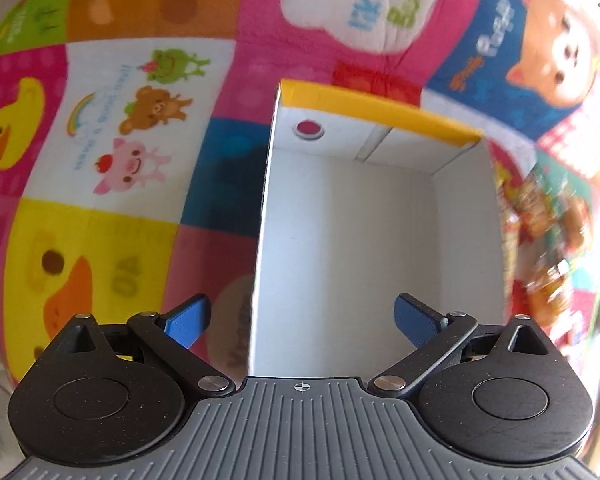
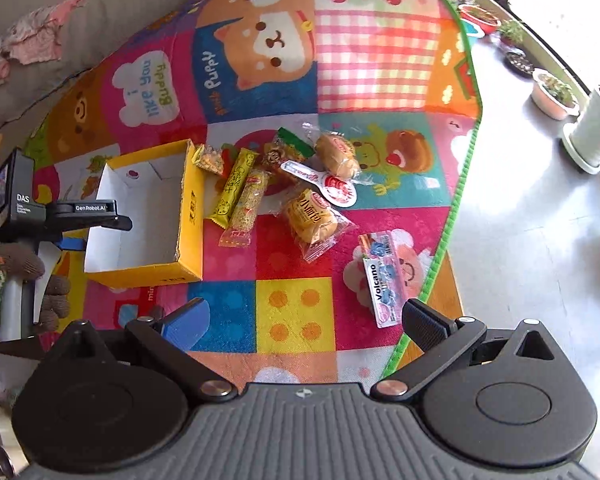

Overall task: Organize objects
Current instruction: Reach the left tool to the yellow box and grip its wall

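Left tongs (image 1: 302,322) agape over box (image 1: 380,240) edge

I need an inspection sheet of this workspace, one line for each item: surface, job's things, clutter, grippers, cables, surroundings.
Surface: colourful cartoon play mat on a pale floor.
Job's things: yellow box with a white inside, nothing in it; wrapped snacks piled on the mat beside it; Volcano packet lying apart, near the mat's green edge.
Clutter: crumpled pink cloth beyond the mat.
Grippers: left gripper open over the box's near end, its wall between the fingers; right gripper open above the mat, holding nothing.
Cables: nothing seen.
Surroundings: potted plants by a window railing.
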`<state>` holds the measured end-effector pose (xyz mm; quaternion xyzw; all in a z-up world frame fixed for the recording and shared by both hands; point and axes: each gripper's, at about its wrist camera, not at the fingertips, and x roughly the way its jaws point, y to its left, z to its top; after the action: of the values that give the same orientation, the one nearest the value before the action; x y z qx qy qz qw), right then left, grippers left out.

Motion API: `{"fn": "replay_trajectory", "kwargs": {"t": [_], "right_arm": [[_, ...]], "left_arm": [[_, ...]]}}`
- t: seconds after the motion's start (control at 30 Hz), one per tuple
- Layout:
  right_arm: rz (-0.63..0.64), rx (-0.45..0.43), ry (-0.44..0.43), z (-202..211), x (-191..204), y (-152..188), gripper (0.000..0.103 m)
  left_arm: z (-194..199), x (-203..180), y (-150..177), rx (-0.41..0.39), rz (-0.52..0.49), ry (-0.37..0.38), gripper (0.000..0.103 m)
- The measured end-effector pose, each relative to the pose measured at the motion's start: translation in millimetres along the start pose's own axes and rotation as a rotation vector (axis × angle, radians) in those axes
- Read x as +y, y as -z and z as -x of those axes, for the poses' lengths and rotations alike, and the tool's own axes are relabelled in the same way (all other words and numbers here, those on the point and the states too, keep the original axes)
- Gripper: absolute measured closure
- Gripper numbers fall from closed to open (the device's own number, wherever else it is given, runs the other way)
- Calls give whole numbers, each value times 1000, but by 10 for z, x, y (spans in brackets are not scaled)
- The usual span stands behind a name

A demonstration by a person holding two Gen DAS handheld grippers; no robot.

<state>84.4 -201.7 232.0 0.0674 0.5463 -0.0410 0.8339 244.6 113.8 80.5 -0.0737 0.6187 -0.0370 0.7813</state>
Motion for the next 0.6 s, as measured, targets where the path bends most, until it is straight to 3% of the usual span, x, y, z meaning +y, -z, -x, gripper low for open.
{"fn": "replay_trajectory", "kwargs": {"t": [0.03,0.07,0.1,0.13,0.33,0.5,0.6], "right_arm": [[-9,-4,17,56,12,15,0],[-15,-9,27,115,13,31,0],[-23,-13,34,175,6,43,0],[-30,-13,42,206,-14,60,0],[-29,16,77,87,-203,60,0],[33,48,65,-377,-408,-34,0],[57,91,55,-705,-548,-113,1]], "left_arm": [[-42,-20,-5,1,-41,-13,55],[-73,-55,2,0,-85,-51,71],[-96,-84,16,-6,-128,-94,94],[-106,-93,28,-10,-153,-92,91],[-73,-73,153,47,-136,-85,94],[19,-340,537,70,-290,-111,93],[59,-437,740,92,-318,-134,92]]}}
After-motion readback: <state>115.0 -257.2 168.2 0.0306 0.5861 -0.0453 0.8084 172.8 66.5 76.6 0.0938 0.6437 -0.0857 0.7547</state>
